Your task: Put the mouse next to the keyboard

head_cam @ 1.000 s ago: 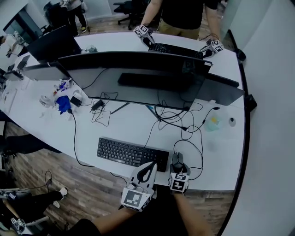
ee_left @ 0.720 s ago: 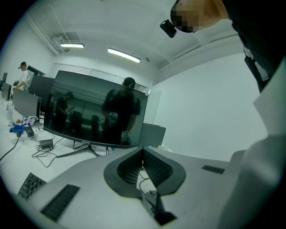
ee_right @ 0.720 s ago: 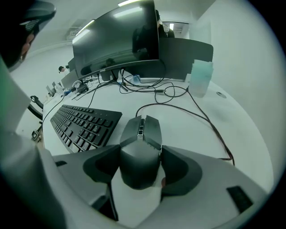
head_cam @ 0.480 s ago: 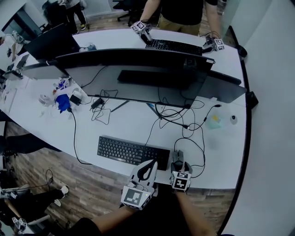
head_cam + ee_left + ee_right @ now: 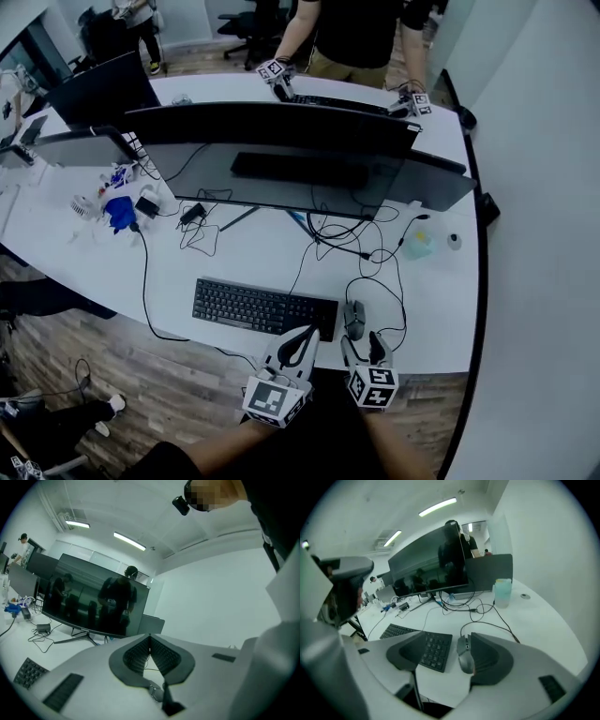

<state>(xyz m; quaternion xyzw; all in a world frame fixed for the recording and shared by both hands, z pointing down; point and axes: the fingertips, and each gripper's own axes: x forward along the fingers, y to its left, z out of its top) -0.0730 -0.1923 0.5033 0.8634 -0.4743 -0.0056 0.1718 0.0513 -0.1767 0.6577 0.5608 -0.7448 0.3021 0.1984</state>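
Now small grey wired mouse (image 5: 354, 319) sits on white tabletop (image 5: 253, 262) just beside black keyboard (image 5: 265, 309). Jaws of right tool (image 5: 362, 345) opening, pads off it (left tool (image 5: 307, 334) closed, empty): withdraw straight back, no nudging.

White curved bench (image 5: 253, 258). Black keyboard (image 5: 265, 309) near front edge. Grey mouse (image 5: 354, 319) just beside keyboard's right end, small gap between. Wide monitor (image 5: 272, 150) on stand behind. Loose black cables (image 5: 361, 251) in tangle mid-bench. Blue object (image 5: 119, 214) far left. Pale translucent container (image 5: 418, 246) and small round item (image 5: 455, 241) at right.
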